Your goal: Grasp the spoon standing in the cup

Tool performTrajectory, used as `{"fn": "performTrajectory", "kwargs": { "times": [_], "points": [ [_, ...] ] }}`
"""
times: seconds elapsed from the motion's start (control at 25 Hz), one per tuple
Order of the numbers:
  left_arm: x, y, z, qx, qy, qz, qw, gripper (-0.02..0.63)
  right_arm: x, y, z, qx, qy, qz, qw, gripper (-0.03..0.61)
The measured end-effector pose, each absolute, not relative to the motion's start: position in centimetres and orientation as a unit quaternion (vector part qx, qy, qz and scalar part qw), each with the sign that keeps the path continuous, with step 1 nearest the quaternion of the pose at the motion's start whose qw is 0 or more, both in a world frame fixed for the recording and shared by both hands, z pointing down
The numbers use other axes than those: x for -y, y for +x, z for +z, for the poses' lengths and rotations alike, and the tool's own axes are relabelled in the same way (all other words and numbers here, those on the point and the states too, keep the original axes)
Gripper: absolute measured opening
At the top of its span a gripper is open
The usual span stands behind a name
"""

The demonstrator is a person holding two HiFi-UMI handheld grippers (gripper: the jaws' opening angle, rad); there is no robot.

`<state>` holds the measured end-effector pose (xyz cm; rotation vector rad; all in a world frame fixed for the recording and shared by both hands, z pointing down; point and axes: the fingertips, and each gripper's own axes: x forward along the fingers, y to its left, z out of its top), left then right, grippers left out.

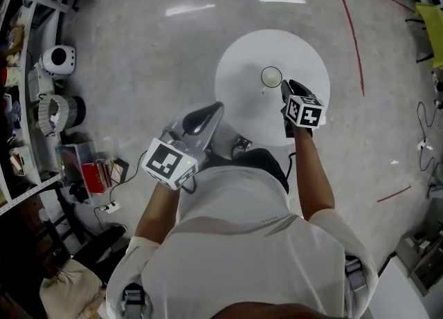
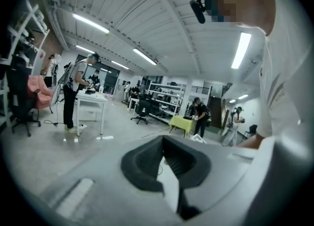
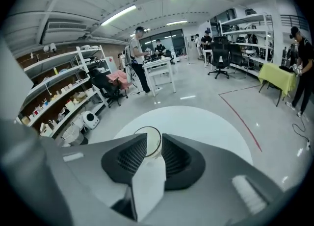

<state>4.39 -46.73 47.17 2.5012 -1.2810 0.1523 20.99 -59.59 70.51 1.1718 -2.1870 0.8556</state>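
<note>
A clear cup [image 1: 271, 75] stands near the middle of a round white table [image 1: 249, 55]. I cannot make out a spoon in it in any view. My right gripper [image 1: 284, 88] hovers over the table just on the near right of the cup, jaws a little apart. In the right gripper view the cup [image 3: 148, 141] shows through the narrow gap of my right gripper [image 3: 154, 140], just past the tips. My left gripper [image 1: 211, 110] is held up off the table's near left edge, shut and empty. In its own view the left gripper [image 2: 163, 141] points out across the room.
Shelving with a white round device [image 1: 59, 60] and a red box [image 1: 93, 176] lines the left side. A red tape line [image 1: 353, 27] marks the floor right of the table. Cables lie on the floor. People and a yellow-covered table [image 2: 184, 123] are far off.
</note>
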Motion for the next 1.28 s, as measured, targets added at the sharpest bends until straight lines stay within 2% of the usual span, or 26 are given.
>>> {"fn": "performTrajectory", "kwargs": {
  "times": [0.24,0.36,0.4,0.6,0.88,1.28],
  "points": [
    [46.0,3.0,47.8,0.471,0.862,0.057,0.175,0.002,60.6,19.8,73.1,0.795,0.440,0.321,0.265,0.090],
    [45.8,2.2,47.5,0.477,0.860,0.056,0.174,0.002,60.5,19.1,73.2,0.793,0.441,0.320,0.273,0.057],
    [45.8,2.0,47.4,0.477,0.860,0.055,0.174,0.002,60.4,19.0,73.1,0.792,0.444,0.318,0.274,0.018],
    [45.2,1.5,46.9,0.467,0.866,0.051,0.170,0.002,59.7,18.7,71.3,0.799,0.460,0.284,0.264,0.012],
    [44.2,1.0,45.4,0.443,0.882,0.038,0.153,0.002,57.8,18.3,65.1,0.818,0.473,0.257,0.204,0.011],
    [42.2,0.6,41.3,0.393,0.912,0.016,0.114,0.002,51.9,17.9,51.5,0.849,0.484,0.191,0.096,0.011]
  ]
}}
